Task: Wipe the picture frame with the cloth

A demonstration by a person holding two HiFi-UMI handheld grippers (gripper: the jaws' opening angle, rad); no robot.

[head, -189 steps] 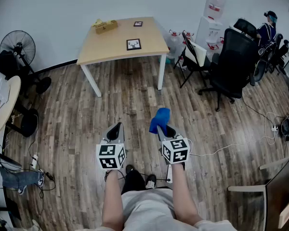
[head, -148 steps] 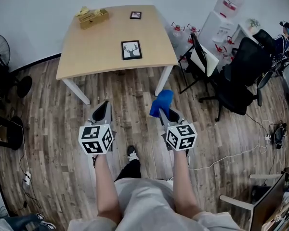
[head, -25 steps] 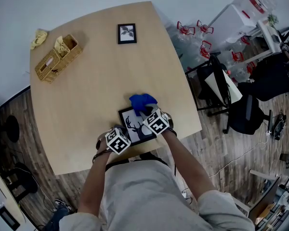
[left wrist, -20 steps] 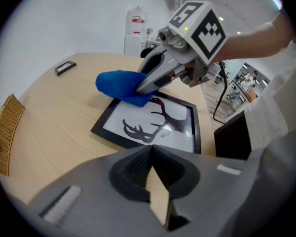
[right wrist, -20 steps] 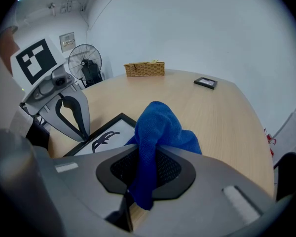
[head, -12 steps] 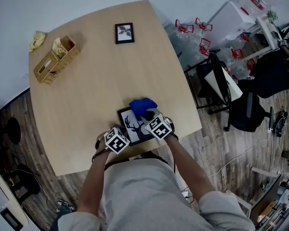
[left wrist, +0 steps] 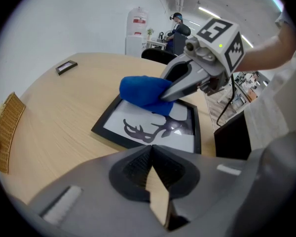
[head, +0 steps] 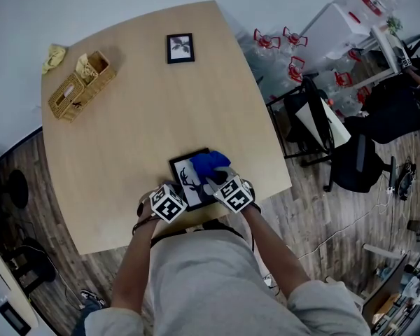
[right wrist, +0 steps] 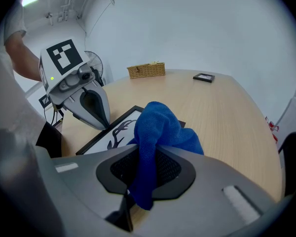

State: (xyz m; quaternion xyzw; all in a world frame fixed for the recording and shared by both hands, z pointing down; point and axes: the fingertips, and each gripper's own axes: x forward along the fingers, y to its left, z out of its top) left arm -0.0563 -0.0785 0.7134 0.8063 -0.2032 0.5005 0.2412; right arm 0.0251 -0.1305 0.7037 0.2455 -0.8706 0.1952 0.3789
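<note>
A light wooden table (head: 140,124) carries a black rectangular picture frame (head: 189,180) with a dark antlered-deer print on white; the frame lies flat close to the table's near edge, toward its right corner, turned a little askew to that edge. A bunched blue microfibre cloth (head: 210,163) sits on the frame's far right part, pressed down onto the glass and hiding that corner of the print. The right gripper (right wrist: 146,154) comes in from the near edge; its two jaws are pinched tight on the cloth, a fold of which hangs down between them while the rest bulges out ahead over the frame. The left gripper (left wrist: 151,151) is at the frame's near left side, low over the table; its jaws are pressed together with nothing between them; whether its tip touches the frame's rim cannot be told. The two grippers stand close side by side, the person's forearms reaching over the near edge. Well apart from the frame, a woven wicker basket (head: 82,85) stands near the table's far left corner; a second, small black picture frame (head: 180,48) lies by the far edge.
</note>
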